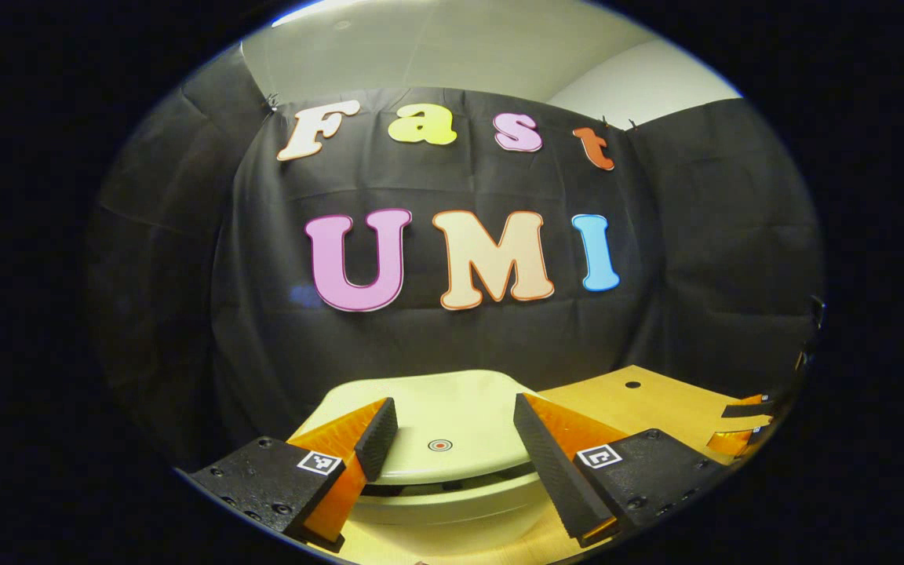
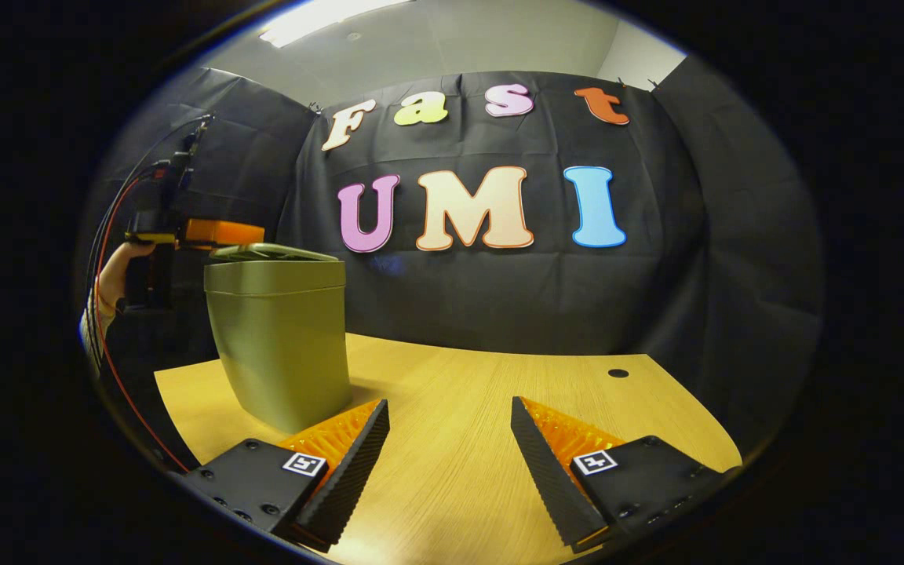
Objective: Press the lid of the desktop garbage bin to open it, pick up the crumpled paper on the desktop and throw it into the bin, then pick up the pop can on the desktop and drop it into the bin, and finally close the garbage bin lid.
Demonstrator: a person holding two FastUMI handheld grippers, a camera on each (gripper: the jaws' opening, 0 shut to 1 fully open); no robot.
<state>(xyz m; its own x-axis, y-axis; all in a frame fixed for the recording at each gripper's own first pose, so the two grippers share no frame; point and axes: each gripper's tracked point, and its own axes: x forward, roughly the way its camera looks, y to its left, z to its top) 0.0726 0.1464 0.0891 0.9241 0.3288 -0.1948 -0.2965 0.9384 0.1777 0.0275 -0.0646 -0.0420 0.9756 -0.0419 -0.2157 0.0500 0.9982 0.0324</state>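
The pale green desktop bin (image 2: 279, 337) stands on the wooden table (image 2: 499, 377), at its left side in the right gripper view. Its lid (image 1: 436, 396) carries a small red round mark (image 1: 440, 445) and sits slightly lifted, with a dark gap showing above the bin's body (image 1: 452, 514). My left gripper (image 1: 452, 412) hovers open just over the lid, one finger on each side of the mark. In the right gripper view a hand (image 2: 118, 267) holds that left gripper (image 2: 220, 232) at the bin's top. My right gripper (image 2: 449, 408) is open low over bare tabletop, holding nothing.
A small round hole (image 2: 618, 373) lies in the table near its far right corner. Black cloth walls close the booth behind and beside the table. Cables (image 2: 103, 235) hang from the left gripper. Part of the right gripper (image 1: 746, 424) shows at the far right of the left gripper view.
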